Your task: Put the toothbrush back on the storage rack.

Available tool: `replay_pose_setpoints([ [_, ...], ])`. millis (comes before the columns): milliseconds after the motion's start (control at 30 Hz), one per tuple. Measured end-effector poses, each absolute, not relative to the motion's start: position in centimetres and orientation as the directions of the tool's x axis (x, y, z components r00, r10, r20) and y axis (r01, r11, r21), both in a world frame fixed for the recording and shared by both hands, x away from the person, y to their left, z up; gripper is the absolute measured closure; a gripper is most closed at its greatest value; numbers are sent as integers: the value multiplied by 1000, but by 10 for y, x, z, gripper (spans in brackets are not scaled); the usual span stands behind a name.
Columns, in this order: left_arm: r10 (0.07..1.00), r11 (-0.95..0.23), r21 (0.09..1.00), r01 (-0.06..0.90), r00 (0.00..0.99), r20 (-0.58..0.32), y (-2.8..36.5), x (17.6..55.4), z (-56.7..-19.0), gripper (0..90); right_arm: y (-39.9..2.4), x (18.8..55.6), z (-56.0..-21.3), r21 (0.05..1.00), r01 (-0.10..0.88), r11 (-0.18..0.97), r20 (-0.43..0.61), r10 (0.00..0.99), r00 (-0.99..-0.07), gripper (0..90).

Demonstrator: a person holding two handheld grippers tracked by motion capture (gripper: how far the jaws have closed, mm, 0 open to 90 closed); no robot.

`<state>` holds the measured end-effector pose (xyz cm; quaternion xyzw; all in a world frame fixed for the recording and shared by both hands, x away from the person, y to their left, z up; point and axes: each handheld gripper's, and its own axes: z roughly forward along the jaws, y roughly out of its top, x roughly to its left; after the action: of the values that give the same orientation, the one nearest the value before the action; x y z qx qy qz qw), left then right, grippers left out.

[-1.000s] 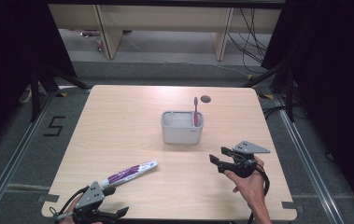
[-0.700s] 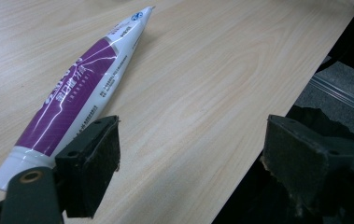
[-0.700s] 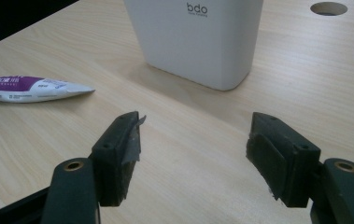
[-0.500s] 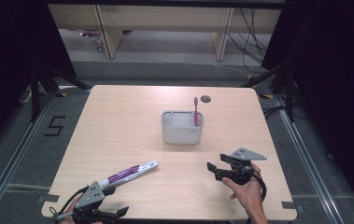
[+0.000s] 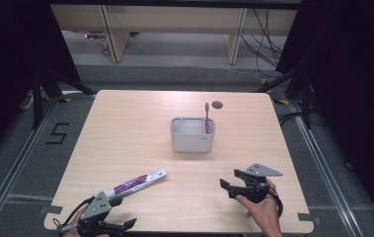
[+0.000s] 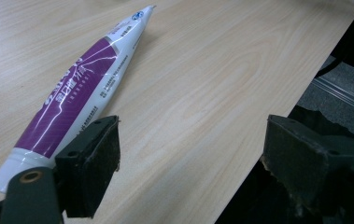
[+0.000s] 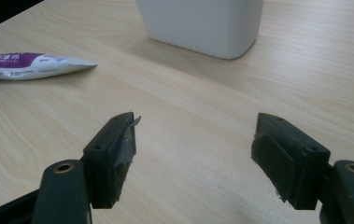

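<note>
The right gripper (image 5: 230,186) has drawn back toward the desk's (image 5: 135,148) near edge since a second ago, its jaws just having widened, now spread with nothing between them. The left gripper (image 5: 120,226), spread and empty at the near left corner, sits just beside the toothpaste tube (image 5: 136,183), which lies flat there.

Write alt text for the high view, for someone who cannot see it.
A wooden table holds a grey holder with a pink toothbrush standing in it; a purple-and-white toothpaste tube lies nearer. At the near edge, a person holds the left hand-held gripper and the right hand-held gripper, both open.
</note>
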<state>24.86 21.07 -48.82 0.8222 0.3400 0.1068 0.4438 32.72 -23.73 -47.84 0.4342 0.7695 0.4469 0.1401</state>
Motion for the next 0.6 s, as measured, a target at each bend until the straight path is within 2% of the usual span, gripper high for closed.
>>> replay_pose_setpoints([
  [100, 654, -385, 797, 466, 746, -121, 211, 249, -488, 183, -236, 322, -481, 798, 568, 202, 205, 795, -571, 316],
  [133, 654, -373, 803, 465, 745, -128, 210, 248, -488, 183, -238, 322, -482, 807, 547, 223, 175, 793, -583, 316],
  [167, 654, -376, 804, 461, 747, -122, 209, 248, -488, 183, -237, 320, -483, 798, 567, 206, 204, 792, -576, 316],
  [200, 649, -381, 800, 464, 750, -126, 209, 248, -487, 183, -239, 321, -484, 809, 538, 236, 164, 789, -592, 315],
  [267, 650, -384, 800, 461, 750, -120, 210, 248, -487, 182, -237, 317, -484, 802, 563, 198, 201, 799, -567, 315],
  [333, 655, -378, 803, 461, 746, -120, 210, 248, -488, 180, -240, 316, -485, 807, 546, 226, 183, 782, -595, 312],
  [433, 650, -405, 791, 460, 753, -105, 212, 250, -486, 179, -239, 310, -486, 794, 574, 198, 209, 799, -564, 311],
  [467, 650, -405, 791, 460, 753, -105, 212, 250, -486, 179, -241, 312, -487, 800, 551, 236, 180, 783, -596, 311],
  [500, 649, -380, 799, 465, 750, -127, 211, 249, -486, 178, -238, 308, -487, 791, 576, 206, 209, 794, -570, 311],
  [600, 657, -376, 799, 469, 743, -127, 210, 248, -487, 178, -242, 309, -488, 801, 540, 258, 144, 792, -593, 310],
])
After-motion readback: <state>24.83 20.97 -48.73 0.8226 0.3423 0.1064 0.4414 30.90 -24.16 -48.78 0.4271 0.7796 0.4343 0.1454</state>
